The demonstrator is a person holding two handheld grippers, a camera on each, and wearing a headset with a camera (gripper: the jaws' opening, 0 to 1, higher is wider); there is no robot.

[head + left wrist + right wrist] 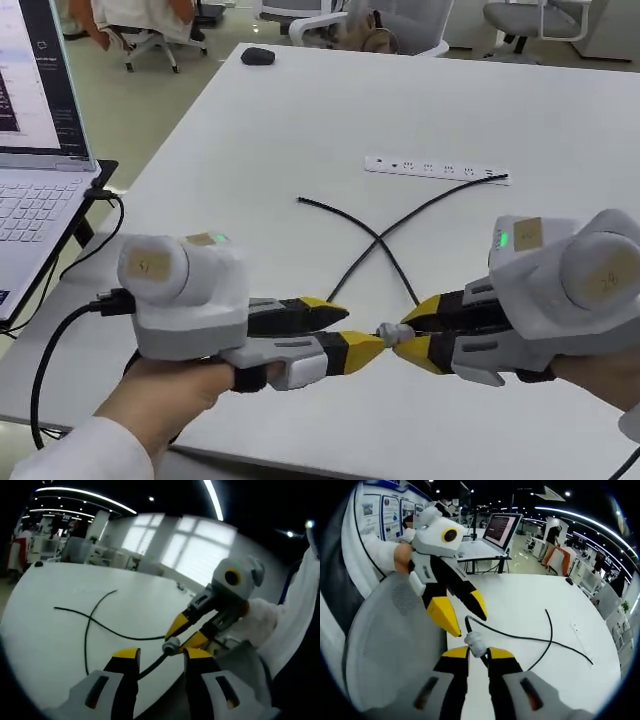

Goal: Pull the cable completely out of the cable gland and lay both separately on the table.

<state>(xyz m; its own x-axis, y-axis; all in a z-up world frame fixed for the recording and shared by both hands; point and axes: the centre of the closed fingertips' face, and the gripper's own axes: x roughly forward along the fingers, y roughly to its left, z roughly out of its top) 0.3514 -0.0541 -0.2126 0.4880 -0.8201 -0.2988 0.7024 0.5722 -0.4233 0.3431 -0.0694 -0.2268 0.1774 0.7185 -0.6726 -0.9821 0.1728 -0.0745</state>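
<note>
Pull-out stage: right tool (479, 654) pinches the gland (476, 644), held just over the near surface (300, 110); left tool (161, 654), spread, seemingly straddles the cable (375, 237) beside it. Next, clamp cable, draw apart.

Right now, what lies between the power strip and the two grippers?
Crossing lengths of black cable on the otherwise bare white table, as the head view shows.

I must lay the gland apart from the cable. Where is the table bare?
Bare: the wide stretch between the mouse and the power strip, and the patch between the laptop and the crossed cables. Crowded: the middle, around the cables.
</note>
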